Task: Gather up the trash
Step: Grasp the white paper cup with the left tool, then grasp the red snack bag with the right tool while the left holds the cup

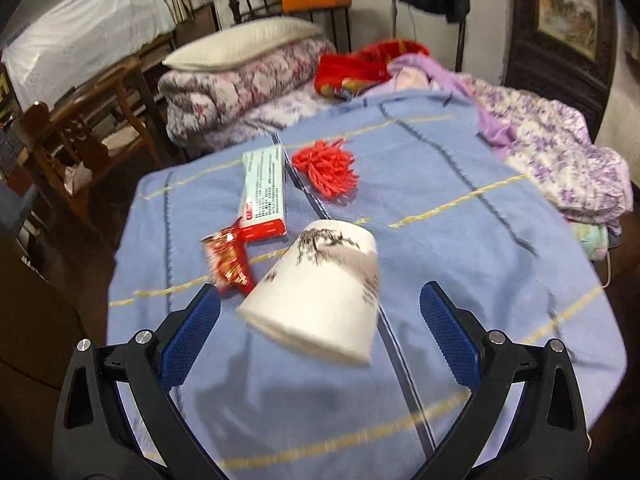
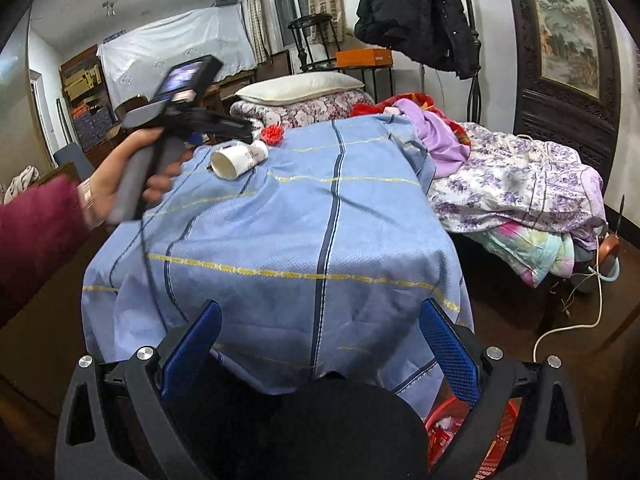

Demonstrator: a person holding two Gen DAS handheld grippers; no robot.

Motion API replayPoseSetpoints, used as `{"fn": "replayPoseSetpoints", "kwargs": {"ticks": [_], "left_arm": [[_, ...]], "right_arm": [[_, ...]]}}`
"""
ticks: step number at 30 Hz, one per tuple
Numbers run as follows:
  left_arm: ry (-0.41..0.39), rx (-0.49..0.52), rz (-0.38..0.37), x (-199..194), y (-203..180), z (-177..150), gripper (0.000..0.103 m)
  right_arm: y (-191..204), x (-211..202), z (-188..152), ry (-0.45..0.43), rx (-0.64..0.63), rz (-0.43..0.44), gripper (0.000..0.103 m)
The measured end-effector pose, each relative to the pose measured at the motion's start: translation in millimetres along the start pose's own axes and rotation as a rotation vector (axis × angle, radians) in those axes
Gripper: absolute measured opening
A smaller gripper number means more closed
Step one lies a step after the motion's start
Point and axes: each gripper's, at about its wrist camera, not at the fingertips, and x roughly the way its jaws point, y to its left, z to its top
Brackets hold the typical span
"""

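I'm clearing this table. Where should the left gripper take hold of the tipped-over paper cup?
Across its side wall, near the wide rim. The paper cup lies on its side, mouth toward the open left gripper, whose fingers already flank it, so come straight ahead, low.

One cup [image 1: 320, 292]; one box [image 1: 264, 194]; one wrapper [image 1: 229, 264]; one red tassel [image 1: 326, 168]; one pillow [image 1: 244, 44]; two hand-held grippers.

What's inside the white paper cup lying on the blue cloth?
The paper cup lies on its side on the blue cloth. From the right wrist view its open mouth shows only white wall near the rim; the deeper bottom is hidden.
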Motion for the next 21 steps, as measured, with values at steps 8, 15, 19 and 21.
{"fn": "replayPoseSetpoints", "kwargs": {"ticks": [8,15,19,21], "left_arm": [[0.052,0.009,0.007,37,5,-13,0.086],[-0.069,0.059,-0.014,-30,3,-61,0.085],[-0.082,0.053,0.027,-55,23,-92,0.085],[-0.075,0.014,0.041,-61,43,-104,0.086]], "right_arm": [[-13,9,-1,0.05,0.071,0.039,0.097],[-14,7,-1,0.046,0.101,0.052,0.097],[-7,3,-2,0.031,0.076,0.052,0.097],[-4,3,-2,0.029,0.065,0.055,0.097]]}}
